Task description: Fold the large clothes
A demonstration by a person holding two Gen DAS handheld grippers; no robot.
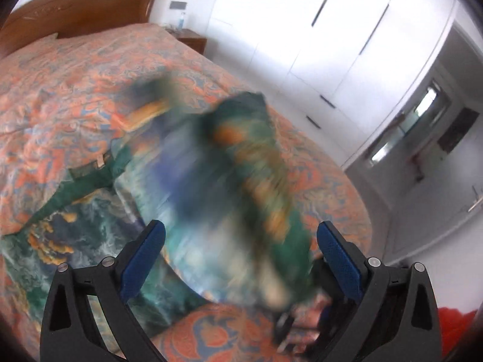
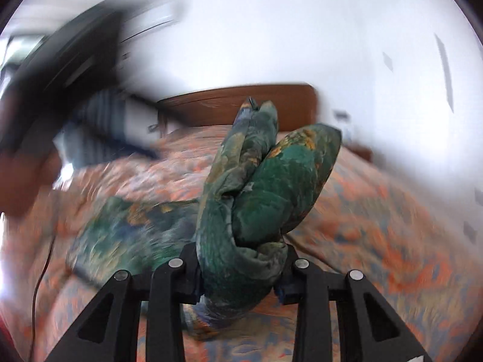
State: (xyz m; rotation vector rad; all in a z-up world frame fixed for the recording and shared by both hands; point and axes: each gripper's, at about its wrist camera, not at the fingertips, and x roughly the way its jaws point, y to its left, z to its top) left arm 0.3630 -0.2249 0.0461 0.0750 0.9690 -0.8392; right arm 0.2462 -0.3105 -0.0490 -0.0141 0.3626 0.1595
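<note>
Right now my right gripper (image 2: pixel 241 268) is clamped on a thick bunched roll of the green printed garment (image 2: pixel 259 187); the cloth fills the gap between the fingers and loops up ahead of them in two fat lobes. From that pinch the rest of the garment trails away forward-left and lies flat on the orange patterned bedspread (image 2: pixel 377 211), so its long axis runs from my right fingers out toward the left side of that view. My left gripper (image 1: pixel 241 250) is released, jaws wide, nothing between the blue pads (image 1: pixel 338 259). In the left view a blurred fold of the same garment (image 1: pixel 241 157) sits just ahead of and between the open fingers, raised off the bed, while the flat part spreads ahead and to the left of them. Heavy motion blur, so I can't tell whether cloth touches either left pad. Judgement: fold is mid-carry, right side has the load, left is free and nearer the flat section. Next move hinges on bringing the held bunch over along that long axis. Risk: bunched grip is bulky, layers could slip unevenly.
</note>
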